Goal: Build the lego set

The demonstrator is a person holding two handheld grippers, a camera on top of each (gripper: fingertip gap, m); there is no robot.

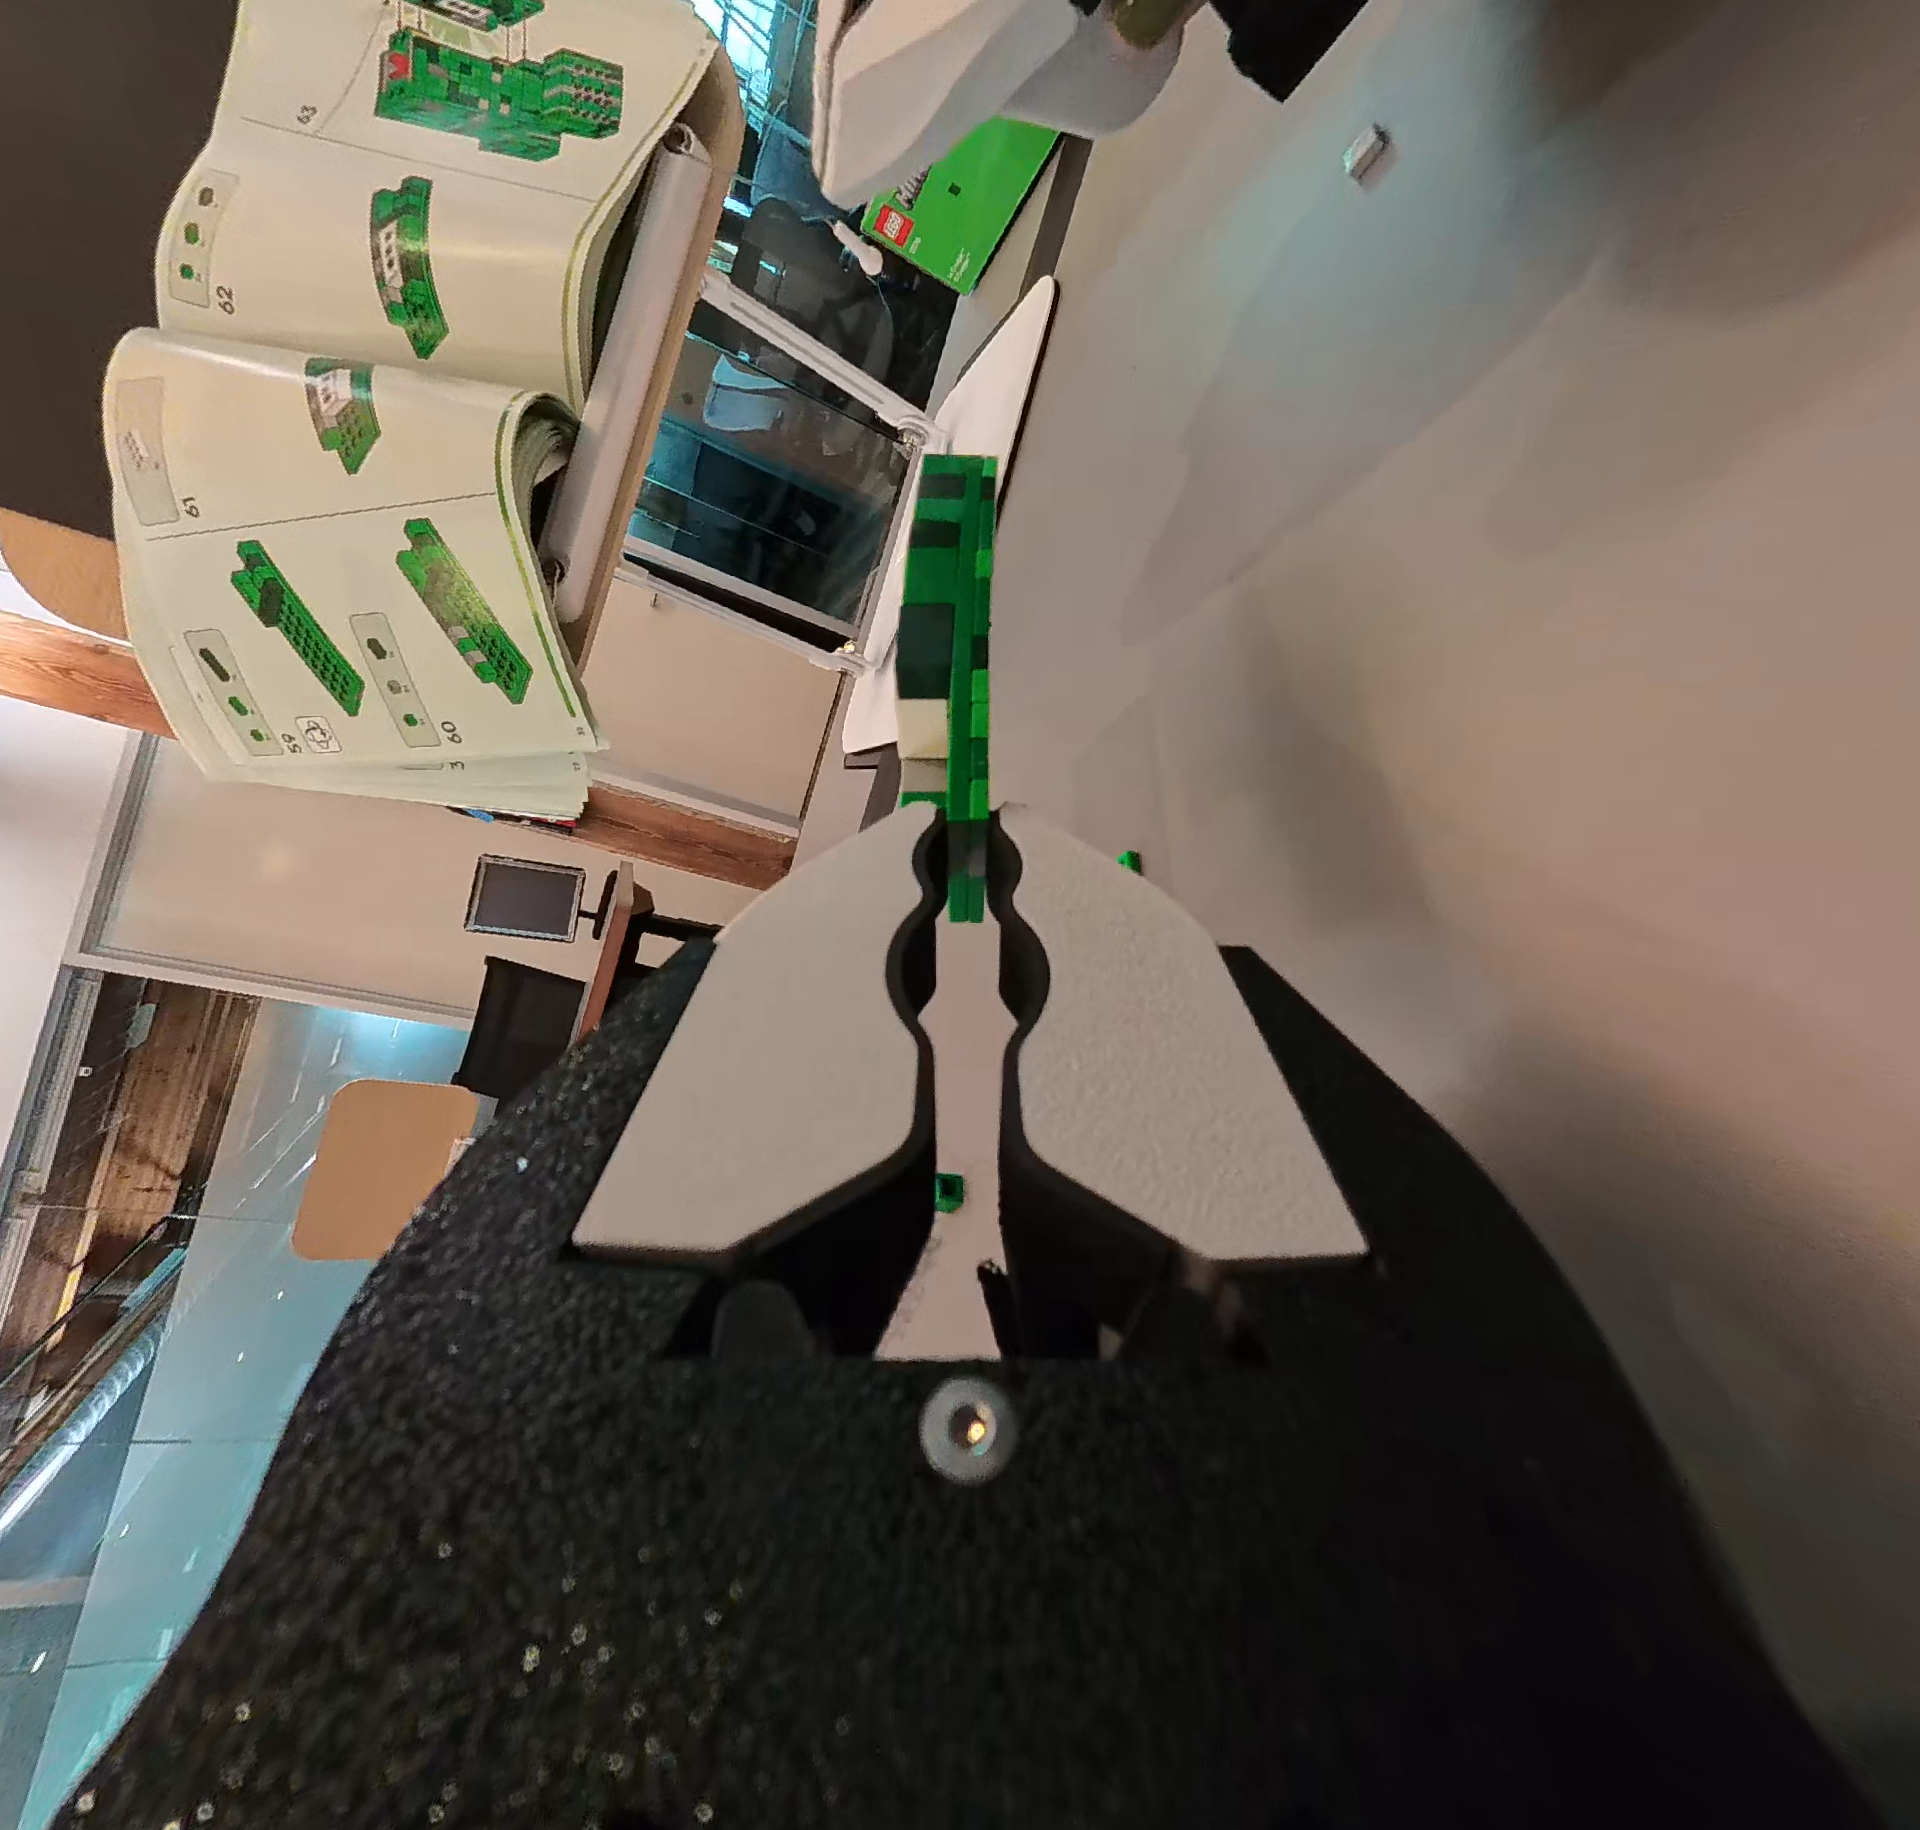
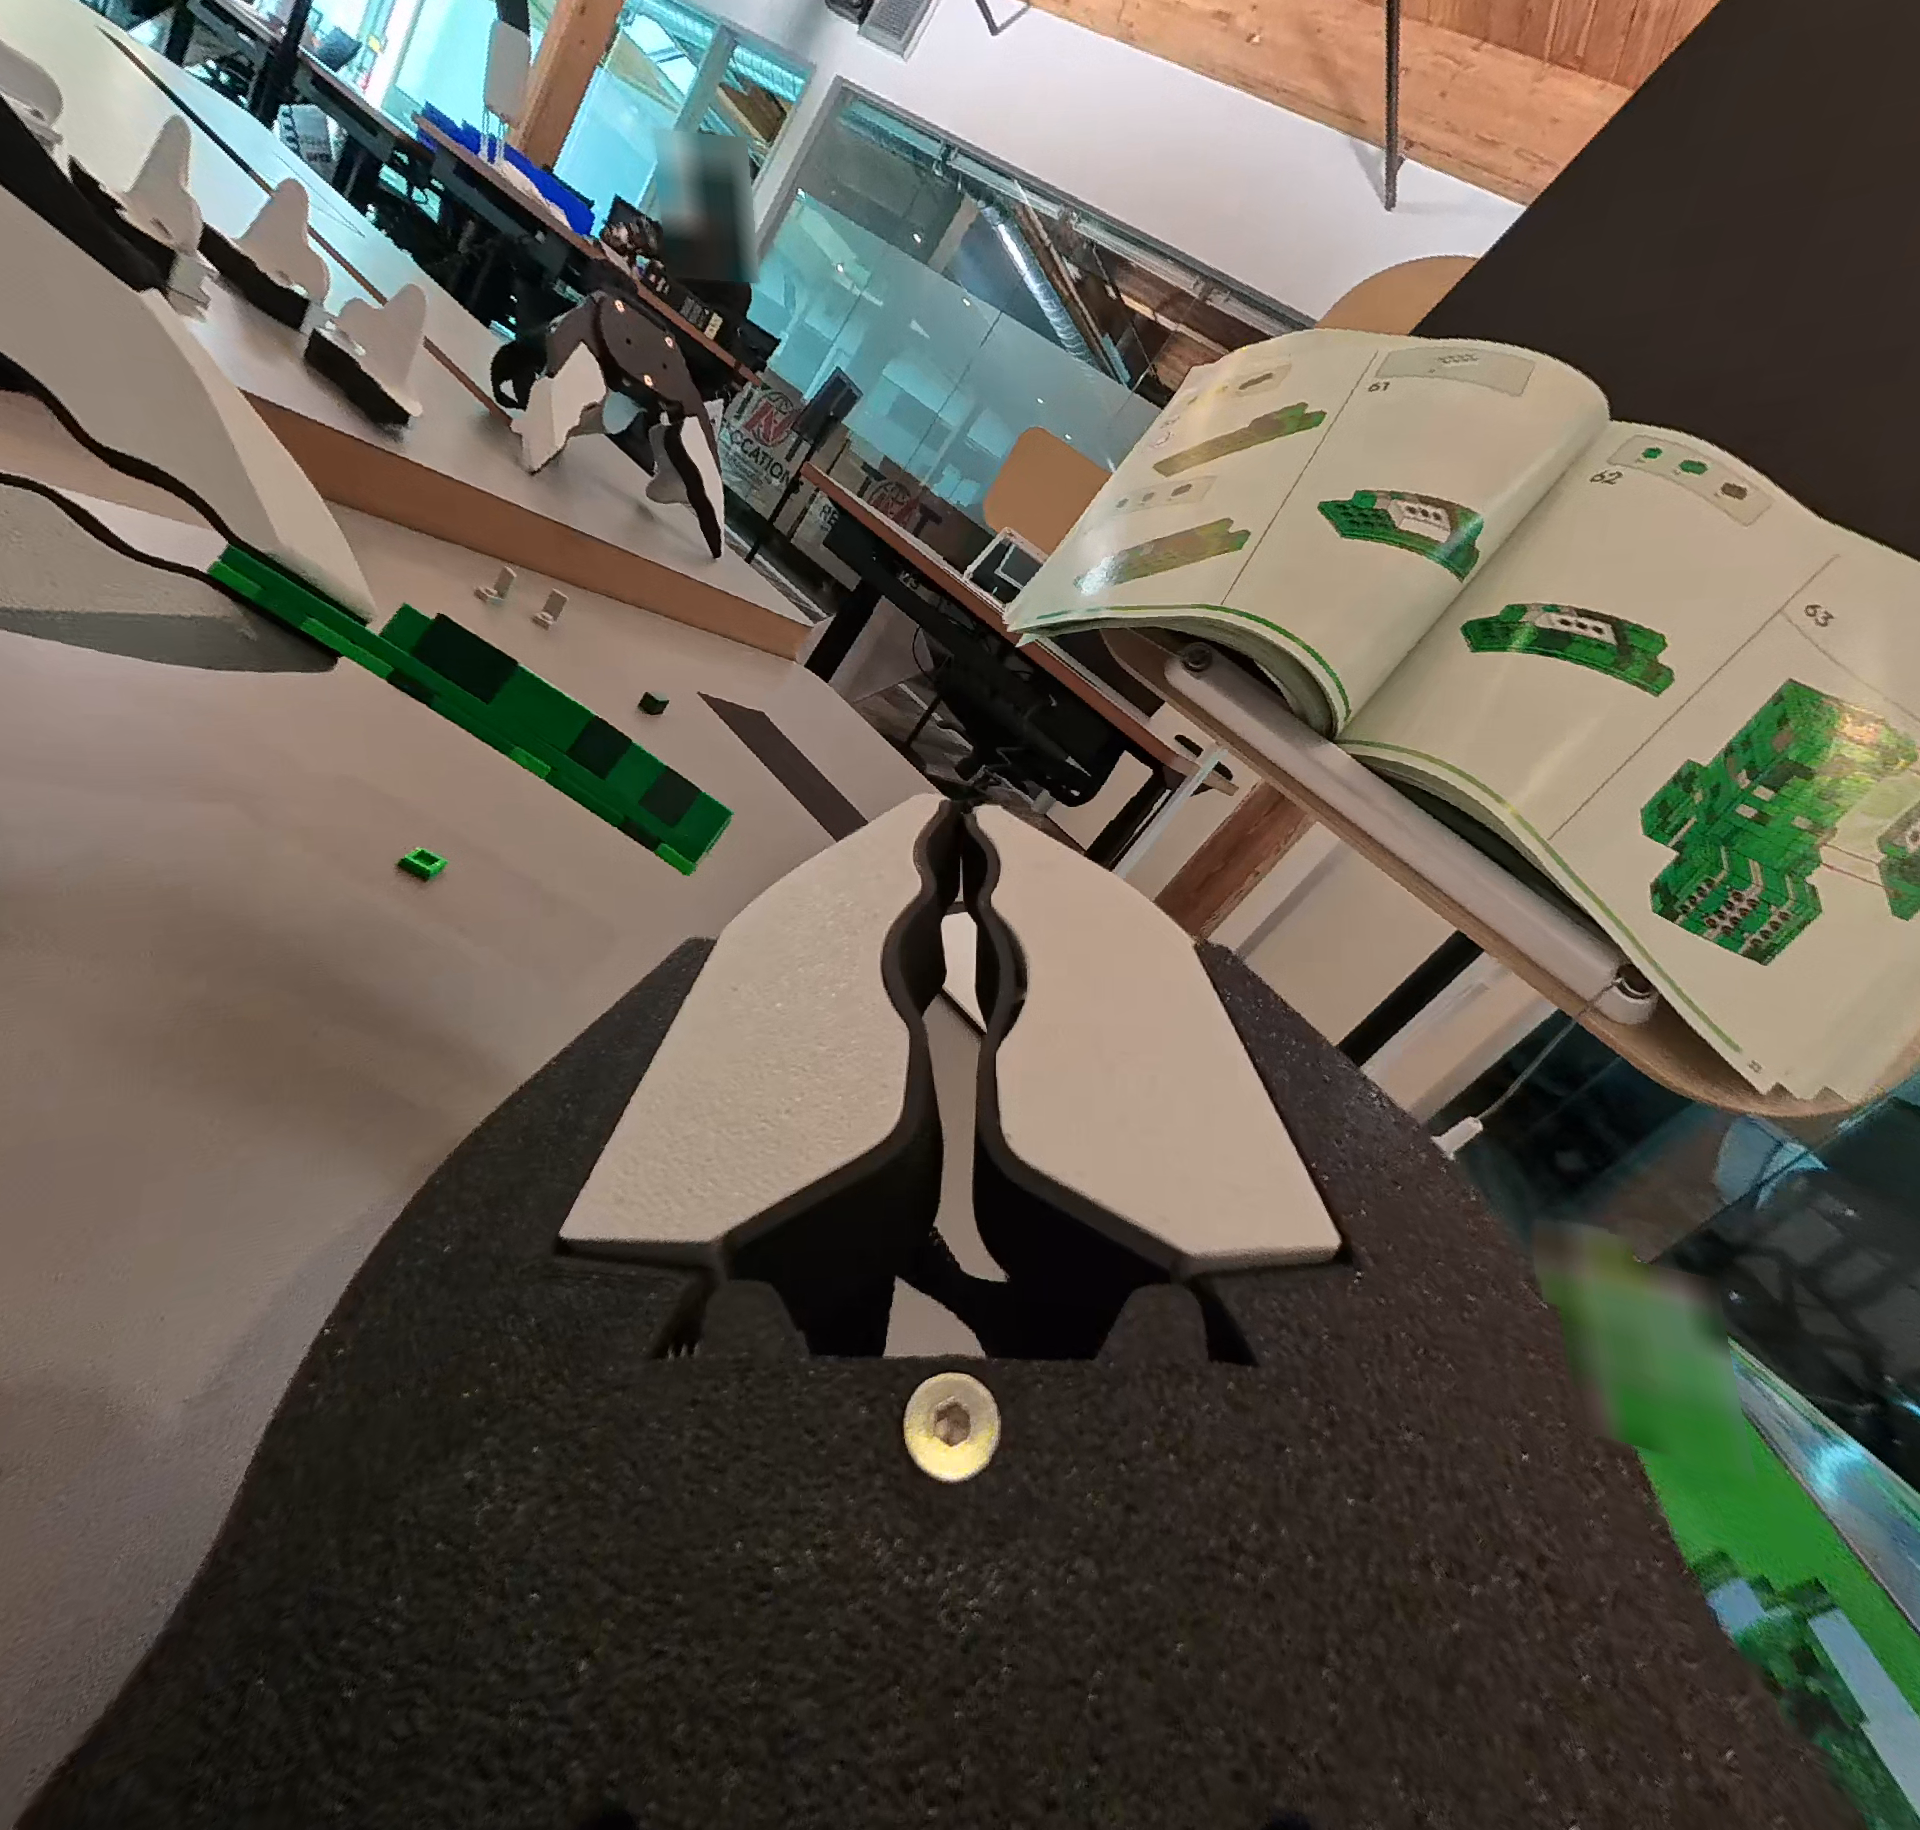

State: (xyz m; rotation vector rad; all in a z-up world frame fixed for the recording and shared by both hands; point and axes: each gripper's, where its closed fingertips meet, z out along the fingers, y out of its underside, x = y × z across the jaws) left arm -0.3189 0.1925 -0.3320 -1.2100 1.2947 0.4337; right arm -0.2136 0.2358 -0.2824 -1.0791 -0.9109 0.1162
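while the left gripper (image 1: 968, 835) has its pale fingers (image 1: 831, 970) clamped on the near end of the long green lego strip (image 1: 951, 617), the strip reaches straight away from the tips, edge-on to the left wrist camera, over the grey table (image 1: 1455, 845). seen from the right wrist camera, that same lego strip (image 2: 540, 710) runs just above or on the table (image 2: 208, 949), with its far end caught under the left gripper (image 2: 296, 575) and its free end toward the camera; whether it touches the surface cannot be told.

beside the strip's free end a small loose green piece (image 2: 422, 862) lies on the table, and a darker small piece (image 2: 651, 705) sits just beyond the strip. the right gripper (image 2: 964, 824) is held off to the side of the strip, fingers (image 2: 1101, 1032) brought together at the tips with nothing visible between them.

beyond the strip an open instruction booklet (image 2: 1455, 617) rests on a raised stand (image 2: 1382, 824); the left wrist view shows the same booklet (image 1: 343, 430). a green box (image 1: 966, 211) lies on the table farther past the strip.
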